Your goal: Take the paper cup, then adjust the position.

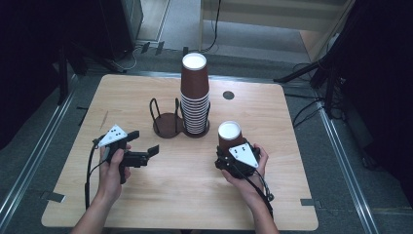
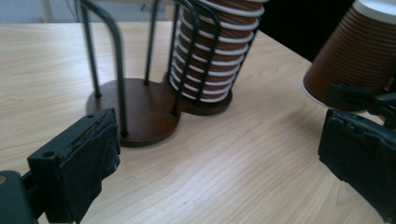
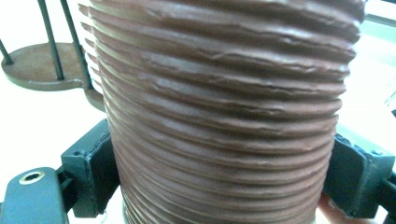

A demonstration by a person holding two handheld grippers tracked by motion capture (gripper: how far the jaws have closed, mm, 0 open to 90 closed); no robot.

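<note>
A tall stack of ribbed brown paper cups (image 1: 195, 92) stands upside down in the right ring of a dark wire cup holder (image 1: 165, 126). The holder's left ring has nothing in it. My right gripper (image 1: 228, 153) is shut on a single brown cup (image 1: 229, 135), held upside down just above the table, in front and to the right of the stack. In the right gripper view that cup (image 3: 224, 107) sits between both pads (image 3: 91, 170). My left gripper (image 1: 144, 142) is open and holds nothing, left of the cup. Its view shows the holder (image 2: 140, 109), the stack (image 2: 212, 56) and the held cup (image 2: 355, 60).
The wooden table (image 1: 122, 195) has bare room in front of and to the left of the holder. A small dark round hole (image 1: 228, 95) lies behind the stack to the right. Stands and cables sit on the floor beyond the far edge.
</note>
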